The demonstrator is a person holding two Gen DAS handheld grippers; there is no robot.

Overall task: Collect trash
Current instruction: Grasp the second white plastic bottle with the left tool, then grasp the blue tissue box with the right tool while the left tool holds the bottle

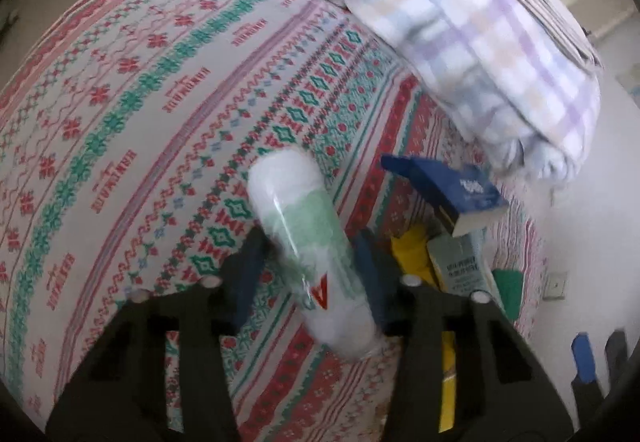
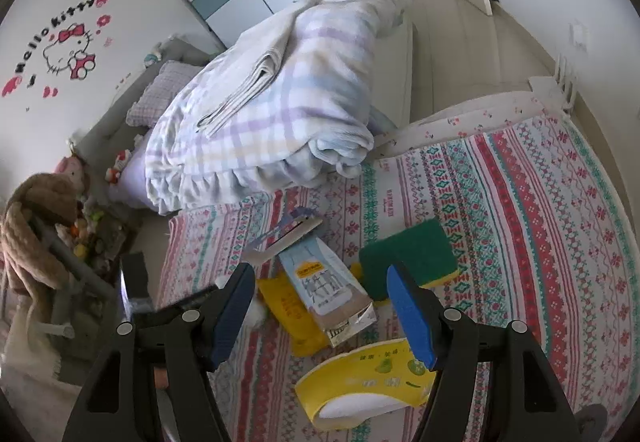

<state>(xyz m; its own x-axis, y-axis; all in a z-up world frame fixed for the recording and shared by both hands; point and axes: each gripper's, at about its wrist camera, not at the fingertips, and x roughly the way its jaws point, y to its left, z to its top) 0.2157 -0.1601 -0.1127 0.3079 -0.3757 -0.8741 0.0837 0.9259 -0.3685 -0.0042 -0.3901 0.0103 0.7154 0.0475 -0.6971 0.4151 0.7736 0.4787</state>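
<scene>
In the left wrist view a white and green can [image 1: 304, 238] lies slanted on the patterned bedspread [image 1: 140, 113]. My left gripper [image 1: 308, 270] is shut on it, a blue pad against each side. Beside it lies a trash pile: a navy box [image 1: 452, 189], a pale carton [image 1: 460, 266], a yellow bag [image 1: 412, 254]. In the right wrist view my right gripper [image 2: 324, 310] hovers open over that pile: the pale carton [image 2: 324, 286], the yellow bag [image 2: 288, 310], a green sponge [image 2: 408, 254] and a yellow paper bowl [image 2: 360, 378]. Nothing touches its pads.
A folded checked blanket [image 2: 280, 113] is heaped on the bed behind the pile. A flat cardboard piece [image 2: 284, 238] lies at the pile's far side. Soft toys and a brown throw [image 2: 36, 226] crowd the left bedside. The white footboard [image 2: 460, 117] edges the bed.
</scene>
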